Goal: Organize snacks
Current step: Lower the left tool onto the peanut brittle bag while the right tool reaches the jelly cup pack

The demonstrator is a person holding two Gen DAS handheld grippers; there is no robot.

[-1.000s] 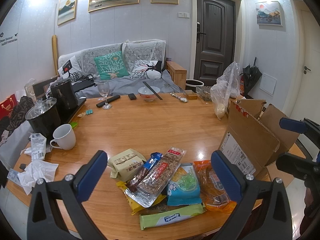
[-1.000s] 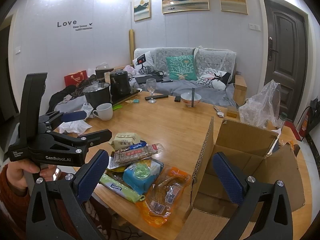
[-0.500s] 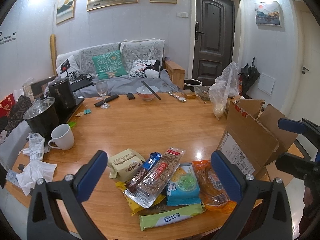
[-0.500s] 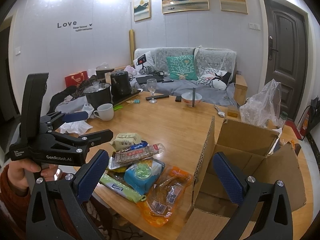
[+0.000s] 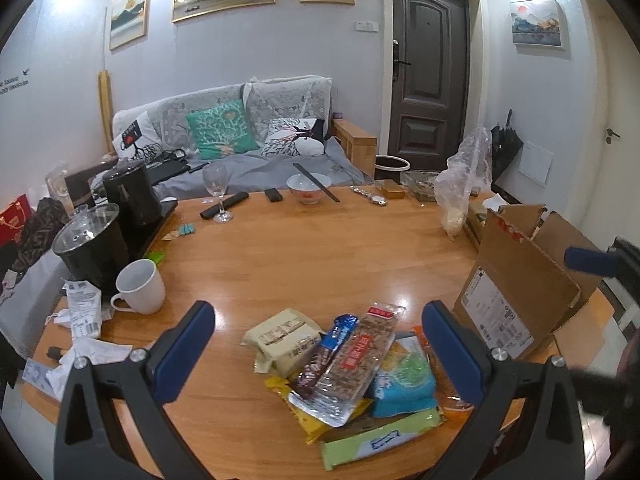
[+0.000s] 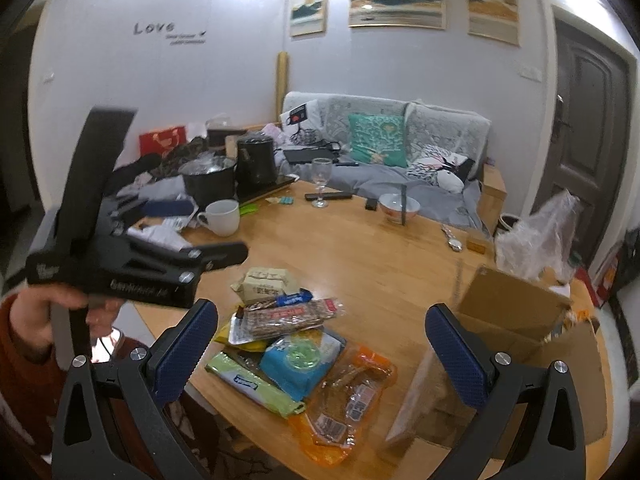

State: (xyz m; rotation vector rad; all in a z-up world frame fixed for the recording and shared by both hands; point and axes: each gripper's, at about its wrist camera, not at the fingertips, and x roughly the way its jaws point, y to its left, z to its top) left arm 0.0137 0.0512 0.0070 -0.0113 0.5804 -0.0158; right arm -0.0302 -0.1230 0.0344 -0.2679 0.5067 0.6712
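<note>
A pile of snack packs lies at the near edge of the wooden table [image 5: 320, 256]: a beige pack [image 5: 282, 338], a long clear pack with a red label [image 5: 356, 360], a blue pack [image 5: 404, 376], a green bar [image 5: 380, 436] and an orange pack [image 6: 348, 396]. My left gripper [image 5: 318, 344] hovers open just before the pile, holding nothing. My right gripper [image 6: 322, 344] is open too, over the pile's right side. An open cardboard box [image 5: 520, 292] stands right of the snacks. In the right wrist view a hand holds the left gripper [image 6: 208, 230].
A white mug [image 5: 140, 286], two black pots [image 5: 94, 248], crumpled tissues [image 5: 86, 354], a wine glass [image 5: 216, 190], a bowl with chopsticks [image 5: 308, 188] and a clear plastic bag [image 5: 460, 188] stand around the table. A grey sofa [image 5: 248, 136] is behind.
The right wrist view has swung a little and is blurred; the box sits further right in it. The left gripper has edged slightly closer to the snacks. Both stay open.
</note>
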